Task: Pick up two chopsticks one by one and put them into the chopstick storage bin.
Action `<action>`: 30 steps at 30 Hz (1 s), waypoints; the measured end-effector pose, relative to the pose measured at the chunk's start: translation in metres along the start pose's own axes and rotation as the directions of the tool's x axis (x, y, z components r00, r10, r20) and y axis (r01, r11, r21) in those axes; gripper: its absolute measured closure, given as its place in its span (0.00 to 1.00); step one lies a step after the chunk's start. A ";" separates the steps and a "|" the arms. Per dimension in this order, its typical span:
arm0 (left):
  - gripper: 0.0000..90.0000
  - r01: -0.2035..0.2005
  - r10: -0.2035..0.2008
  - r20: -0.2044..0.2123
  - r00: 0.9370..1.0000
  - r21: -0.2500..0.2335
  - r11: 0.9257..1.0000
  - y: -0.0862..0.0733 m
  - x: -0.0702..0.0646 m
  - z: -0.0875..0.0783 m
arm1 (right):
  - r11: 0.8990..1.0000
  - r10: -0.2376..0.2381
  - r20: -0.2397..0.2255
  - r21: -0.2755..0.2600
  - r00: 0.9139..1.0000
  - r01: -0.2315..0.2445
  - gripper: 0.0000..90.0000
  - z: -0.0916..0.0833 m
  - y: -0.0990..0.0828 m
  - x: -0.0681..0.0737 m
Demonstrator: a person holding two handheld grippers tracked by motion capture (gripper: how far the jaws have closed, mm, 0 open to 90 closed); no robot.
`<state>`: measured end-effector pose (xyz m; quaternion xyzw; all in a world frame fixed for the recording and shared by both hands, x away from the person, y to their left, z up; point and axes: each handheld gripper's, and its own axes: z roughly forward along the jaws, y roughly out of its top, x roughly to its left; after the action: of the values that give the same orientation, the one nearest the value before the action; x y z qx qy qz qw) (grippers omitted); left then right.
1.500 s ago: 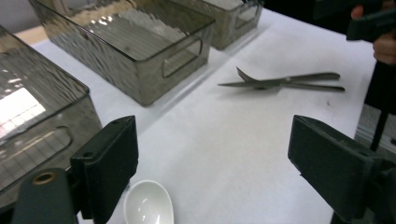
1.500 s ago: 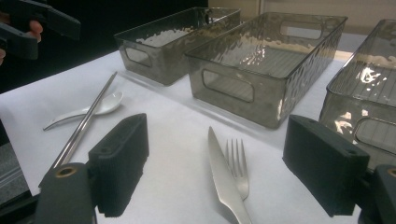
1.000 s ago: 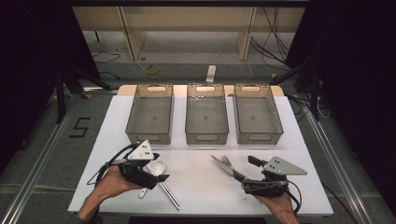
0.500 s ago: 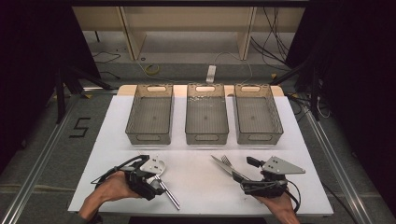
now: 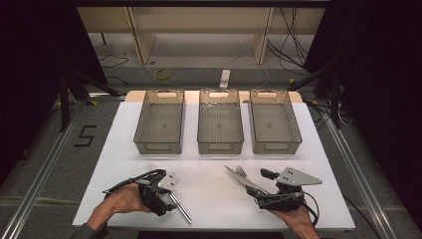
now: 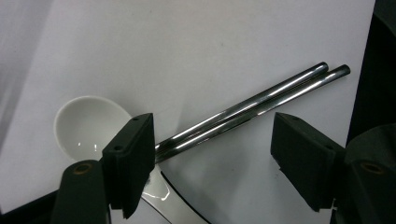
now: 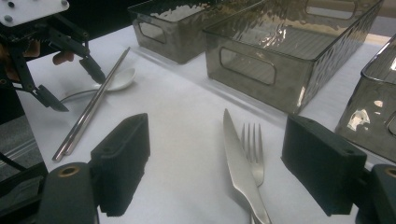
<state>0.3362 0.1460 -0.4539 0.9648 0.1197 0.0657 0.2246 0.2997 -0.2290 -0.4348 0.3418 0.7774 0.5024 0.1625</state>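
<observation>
Two steel chopsticks lie side by side on the white table, with a white ceramic spoon beside them. My left gripper points down over them. Its jaws have just been closing a little but still stand open; the chopsticks lie between them, untouched. In the high view the left gripper covers the spoon, and the chopsticks stick out below it. My right gripper is open and holds nothing, low over the table, facing a knife and a fork. The right gripper sits at the front right.
Three clear grey bins stand in a row at the back of the white table: left bin, middle bin, right bin. All three look bare inside. The table's front edge is just behind both hands.
My left gripper has come down and tipped over the spoon and chopsticks, covering the spoon in the high view. The right gripper has stayed in place.
</observation>
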 end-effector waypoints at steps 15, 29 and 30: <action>0.43 -0.063 0.063 0.002 0.998 0.041 0.997 0.000 -0.001 0.005 | 1.000 -0.007 -0.008 -0.009 1.000 0.006 0.27 -0.001 0.000 0.001; 0.49 -0.116 0.117 -0.005 0.993 0.086 0.989 0.001 -0.003 0.008 | 1.000 -0.006 -0.014 -0.018 1.000 0.006 0.28 -0.002 0.001 0.001; 0.50 -0.118 0.119 -0.006 0.993 0.090 0.989 0.001 -0.002 0.008 | 1.000 -0.006 -0.015 -0.017 1.000 0.005 0.28 -0.002 0.001 0.001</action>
<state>0.3357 0.1417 -0.4607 0.9789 0.0663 0.0792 0.1762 0.2980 -0.2290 -0.4333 0.3345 0.7753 0.5110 0.1610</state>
